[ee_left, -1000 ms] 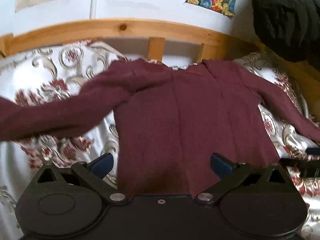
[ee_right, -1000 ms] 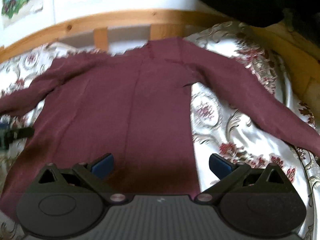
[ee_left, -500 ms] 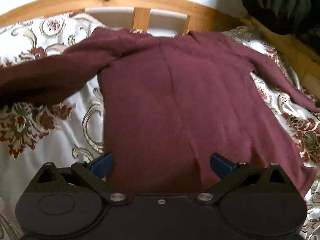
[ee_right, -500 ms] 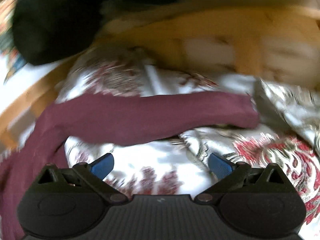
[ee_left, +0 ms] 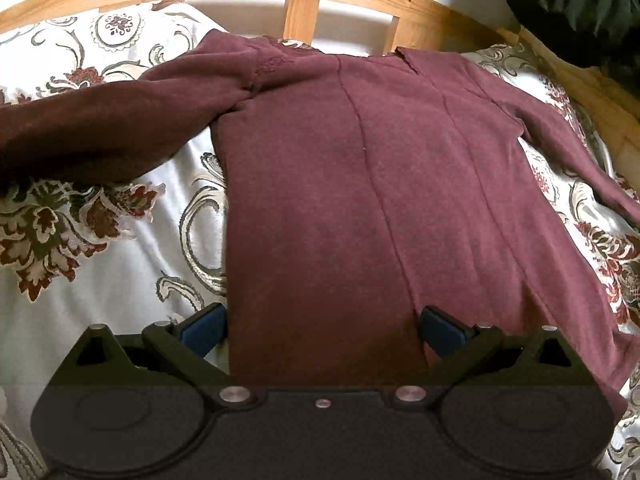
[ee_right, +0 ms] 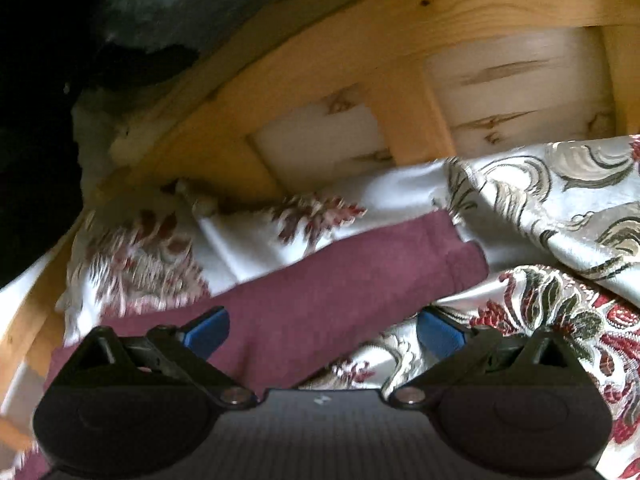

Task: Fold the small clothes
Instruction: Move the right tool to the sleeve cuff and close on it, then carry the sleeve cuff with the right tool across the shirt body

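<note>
Two grippers hover over a floral bedspread [ee_left: 100, 280]. Left gripper [ee_left: 322, 330] stands wide open over the hem of a maroon sweater [ee_left: 360, 184], gripping nothing. Right gripper [ee_right: 324, 334], jaws closing, straddles its sleeve [ee_right: 320, 292] without pinching it. Spread flat, the sweater runs hem-near to collar-far, toward the wooden headboard [ee_left: 300, 16]; dark clothing [ee_left: 580, 0] is heaped beyond.

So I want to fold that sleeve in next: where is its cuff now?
In the right wrist view the cuff lies right of centre on the floral bedspread, just below the wooden bed frame and ahead of the right tongs.
</note>
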Action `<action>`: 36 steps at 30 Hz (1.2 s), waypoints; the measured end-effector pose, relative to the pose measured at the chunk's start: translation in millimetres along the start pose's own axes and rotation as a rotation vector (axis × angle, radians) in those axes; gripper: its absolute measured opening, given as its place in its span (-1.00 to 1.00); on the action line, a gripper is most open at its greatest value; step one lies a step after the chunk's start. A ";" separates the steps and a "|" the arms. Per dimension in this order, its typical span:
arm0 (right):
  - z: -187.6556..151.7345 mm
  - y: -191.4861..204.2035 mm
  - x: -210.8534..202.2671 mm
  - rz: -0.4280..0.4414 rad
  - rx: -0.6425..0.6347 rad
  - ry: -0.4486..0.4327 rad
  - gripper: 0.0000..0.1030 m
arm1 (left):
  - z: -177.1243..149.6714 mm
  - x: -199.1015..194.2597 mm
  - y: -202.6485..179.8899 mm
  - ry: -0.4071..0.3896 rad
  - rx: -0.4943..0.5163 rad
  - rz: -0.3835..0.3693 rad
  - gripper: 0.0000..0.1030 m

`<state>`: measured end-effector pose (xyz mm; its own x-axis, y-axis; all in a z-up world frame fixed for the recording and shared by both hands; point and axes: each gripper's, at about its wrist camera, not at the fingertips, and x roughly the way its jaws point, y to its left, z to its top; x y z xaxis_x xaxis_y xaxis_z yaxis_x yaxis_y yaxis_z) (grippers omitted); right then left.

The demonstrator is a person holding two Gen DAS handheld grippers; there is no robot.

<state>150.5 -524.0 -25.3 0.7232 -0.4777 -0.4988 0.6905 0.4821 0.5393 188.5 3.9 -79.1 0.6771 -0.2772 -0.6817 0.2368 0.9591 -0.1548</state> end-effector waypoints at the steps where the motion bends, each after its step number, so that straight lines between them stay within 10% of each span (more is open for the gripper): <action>1: -0.5 1.2 0.2 -0.020 -0.004 -0.012 0.84 | 0.4 -0.5 0.7 -0.002 -0.005 0.001 0.99; 8: -1.2 -2.3 -2.4 -0.126 -0.015 -0.084 -0.12 | 3.4 -2.9 5.9 -0.015 -0.018 0.026 0.99; 12: 7.7 -3.9 -9.9 -0.028 0.002 -0.131 -0.79 | 5.0 -4.1 8.6 -0.022 -0.030 0.034 0.99; 25: -53.2 153.0 -97.3 0.521 -0.735 -0.402 -0.86 | 5.8 -3.7 10.0 -0.033 -0.032 0.029 0.99; 36: -164.8 199.1 -127.9 0.947 -1.153 -0.177 -0.86 | 14.3 -30.7 24.4 -0.210 -0.112 0.069 0.99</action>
<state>198.3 -245.9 34.0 0.9441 0.2940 -0.1493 -0.3238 0.9121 -0.2514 183.4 35.0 -51.7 0.8215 -0.2056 -0.5319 0.1143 0.9732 -0.1997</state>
